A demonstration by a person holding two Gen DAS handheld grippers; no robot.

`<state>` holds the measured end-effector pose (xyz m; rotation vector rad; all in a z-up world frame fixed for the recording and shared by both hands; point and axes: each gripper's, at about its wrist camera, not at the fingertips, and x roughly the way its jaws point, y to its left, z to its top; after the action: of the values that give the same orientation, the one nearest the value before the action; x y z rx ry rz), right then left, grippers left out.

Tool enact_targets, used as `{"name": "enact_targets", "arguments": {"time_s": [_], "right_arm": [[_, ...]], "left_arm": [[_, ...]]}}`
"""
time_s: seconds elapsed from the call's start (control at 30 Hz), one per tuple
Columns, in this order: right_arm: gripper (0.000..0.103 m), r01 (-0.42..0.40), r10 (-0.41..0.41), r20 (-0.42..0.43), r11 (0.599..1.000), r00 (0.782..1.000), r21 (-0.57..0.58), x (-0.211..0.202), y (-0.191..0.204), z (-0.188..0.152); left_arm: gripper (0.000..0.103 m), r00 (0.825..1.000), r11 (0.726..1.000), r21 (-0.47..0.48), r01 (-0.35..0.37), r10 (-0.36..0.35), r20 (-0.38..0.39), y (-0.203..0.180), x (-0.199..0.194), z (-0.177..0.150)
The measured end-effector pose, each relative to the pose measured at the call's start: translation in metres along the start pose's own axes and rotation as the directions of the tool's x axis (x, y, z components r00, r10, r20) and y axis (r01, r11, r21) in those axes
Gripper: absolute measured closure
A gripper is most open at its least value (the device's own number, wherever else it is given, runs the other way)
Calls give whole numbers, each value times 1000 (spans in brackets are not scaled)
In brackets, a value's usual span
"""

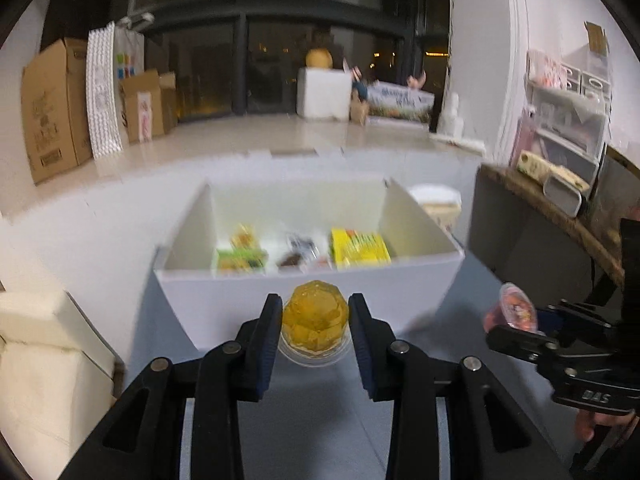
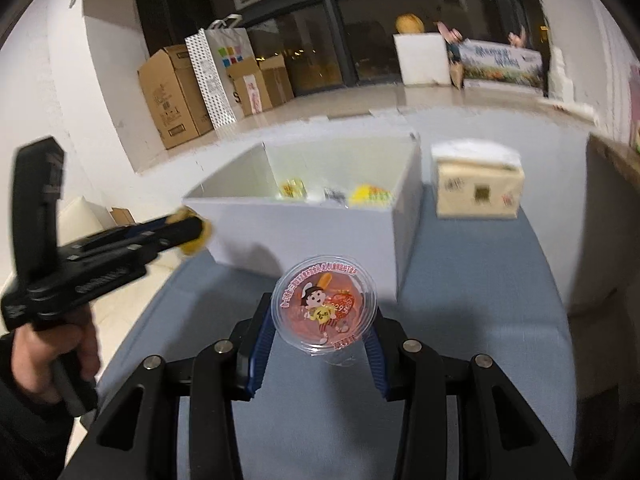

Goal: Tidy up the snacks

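Note:
My left gripper [image 1: 315, 320] is shut on a yellow jelly cup [image 1: 315, 314], held upside down just in front of the white box [image 1: 308, 284]. My right gripper [image 2: 325, 320] is shut on a pink jelly cup [image 2: 325, 306] with a cartoon lid, also short of the white box [image 2: 304, 232]. The box holds several snack packs: a green pack [image 1: 241, 258], a dark wrapper [image 1: 300, 252] and a yellow pack [image 1: 358, 249]. The right gripper with the pink cup [image 1: 514, 308] shows at the right of the left wrist view. The left gripper with the yellow cup [image 2: 195, 236] shows at the left of the right wrist view.
The box stands on a blue-grey table [image 2: 472, 292]. A tissue pack [image 2: 478, 184] sits to the right of the box. A wooden side table [image 1: 560, 216] with a container stands further right. White foam blocks [image 1: 44, 352] lie at the left. Cardboard boxes [image 2: 172, 96] stand by the far wall.

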<state>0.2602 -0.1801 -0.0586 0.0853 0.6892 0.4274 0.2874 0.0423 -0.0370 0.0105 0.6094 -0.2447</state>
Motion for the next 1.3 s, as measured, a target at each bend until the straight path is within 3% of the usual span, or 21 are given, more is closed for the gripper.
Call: {"name": "enact_targets", "arguments": {"time_s": [0.2,0.3,0.47,0.5,0.53,0.57,0.6,0.67,0.83,1.07,1.2,1.3], "right_arm": [[58,3,-2,45,999,999,-34,25,9,61],[58,13,-12,31,999,999,-35,45,5,82],[56,50,-49,15,998,999,-43,73,-6,97],[51,62,-62,9,997,998,-41,76,-8,97],[42,75,-75,-7,997,997,-35,81,-12,97],[14,87,-87,-15,995,996,-38,83,-14,97],[2,108,-108,-6,993,994,-52,82,-15,96],[2,127,-124,41,989,991,-74,75,-17,92],[2,116,-115,46,993,992,-34,69,-23,85],[1,133,-131,67,991,989,-21,48,-13,75],[1,146,-140,113,988,984,-44,25,2,68],[1,109,-103,136,993,985,-35,1,11,60]], "left_arm": [[65,999,1000,-7,-16,16,44,19,3,47],[65,999,1000,11,-21,20,28,22,30,66],[63,999,1000,16,-22,23,-24,23,70,69],[60,999,999,22,-40,41,-34,24,77,67],[34,997,998,26,-53,54,-50,23,82,66],[4,995,997,21,-69,71,-76,25,88,65],[0,995,997,7,-75,75,-65,27,86,62],[0,996,997,12,-77,78,-37,27,81,58],[0,998,999,2,-54,54,-40,30,73,52],[0,990,989,-42,-139,139,-19,31,44,43],[0,965,965,-32,-260,261,36,20,11,31],[0,965,967,-45,-252,254,58,11,-12,21]]}}
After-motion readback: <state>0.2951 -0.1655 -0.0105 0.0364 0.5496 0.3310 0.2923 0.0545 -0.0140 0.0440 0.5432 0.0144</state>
